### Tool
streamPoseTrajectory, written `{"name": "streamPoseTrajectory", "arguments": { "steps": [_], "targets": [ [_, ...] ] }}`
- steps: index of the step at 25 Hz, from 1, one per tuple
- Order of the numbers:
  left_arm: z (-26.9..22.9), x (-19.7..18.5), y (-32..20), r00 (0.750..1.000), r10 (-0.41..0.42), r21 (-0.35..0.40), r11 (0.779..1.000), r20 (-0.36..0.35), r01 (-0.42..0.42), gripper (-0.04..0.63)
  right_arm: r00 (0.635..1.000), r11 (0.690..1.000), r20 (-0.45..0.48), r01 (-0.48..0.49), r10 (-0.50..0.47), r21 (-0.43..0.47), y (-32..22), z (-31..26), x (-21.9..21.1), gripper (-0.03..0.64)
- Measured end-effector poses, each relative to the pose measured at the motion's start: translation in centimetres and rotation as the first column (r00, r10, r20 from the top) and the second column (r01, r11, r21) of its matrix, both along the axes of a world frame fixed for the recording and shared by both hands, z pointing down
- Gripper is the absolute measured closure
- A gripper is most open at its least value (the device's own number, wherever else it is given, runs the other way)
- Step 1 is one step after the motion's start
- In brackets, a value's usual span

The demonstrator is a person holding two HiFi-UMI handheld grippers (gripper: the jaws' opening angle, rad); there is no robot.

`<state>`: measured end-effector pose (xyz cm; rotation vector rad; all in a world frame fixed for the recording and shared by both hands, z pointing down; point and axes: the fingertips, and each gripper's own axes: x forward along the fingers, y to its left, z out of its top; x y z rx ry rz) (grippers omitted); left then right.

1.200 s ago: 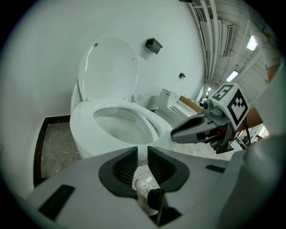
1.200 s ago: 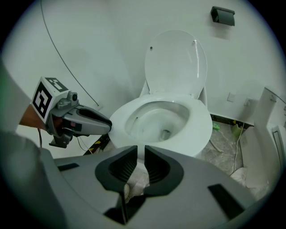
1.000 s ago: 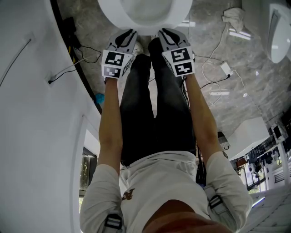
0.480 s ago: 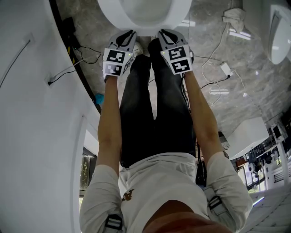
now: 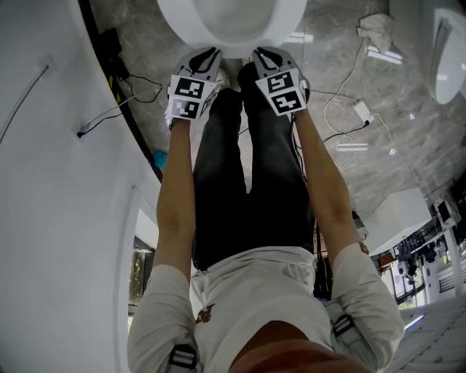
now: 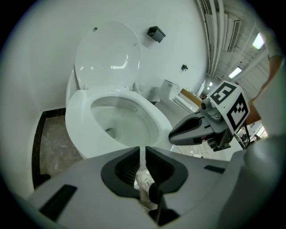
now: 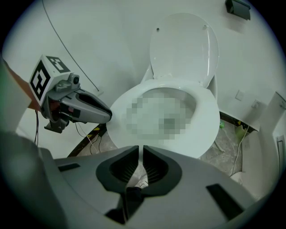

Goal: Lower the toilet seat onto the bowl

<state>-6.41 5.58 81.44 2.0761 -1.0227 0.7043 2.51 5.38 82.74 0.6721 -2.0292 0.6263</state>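
The white toilet (image 5: pixel 233 22) has its lid (image 6: pixel 107 58) (image 7: pixel 183 44) upright against the wall. The seat ring (image 7: pixel 206 120) (image 6: pixel 154 117) lies flat on the bowl. My left gripper (image 5: pixel 206 52) (image 6: pixel 144 150) and right gripper (image 5: pixel 263 51) (image 7: pixel 141 150) hang side by side just before the bowl's front rim, touching nothing. Each one's jaws have just been closing, and only a thin slit is left between the pads, with nothing in it. Each gripper view also shows the other gripper, the right gripper (image 6: pixel 196 127) and the left gripper (image 7: pixel 85 107), pointing at the bowl.
A person's dark trouser legs (image 5: pixel 247 167) and white shoes (image 6: pixel 145 181) stand right under the grippers. A white curved wall (image 5: pixel 44 182) closes the left side. Cables (image 5: pixel 342 109), a white cloth (image 5: pixel 375 29) and another white fixture (image 5: pixel 445 51) are on the grey floor to the right.
Both grippers have sunk slightly toward the bowl's front rim, their marker cubes shifting a little up the head view. The toilet, seat and lid have not moved.
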Motion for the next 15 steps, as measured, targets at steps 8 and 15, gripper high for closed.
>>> {"name": "streamPoseTrajectory", "arguments": {
  "steps": [8,15],
  "targets": [
    [-0.6,0.1,0.0,1.0,0.012,0.019,1.0,-0.006,-0.012,0.54,1.0,1.0,-0.009,-0.017,0.017,0.013,-0.2,-0.3,-0.3,0.575],
    [-3.0,-0.3,-0.1,1.0,0.008,0.066,0.998,-0.007,-0.008,0.543,0.998,0.997,0.051,-0.034,0.03,0.076,-0.7,-3.9,-1.8,0.58]
  ]
}}
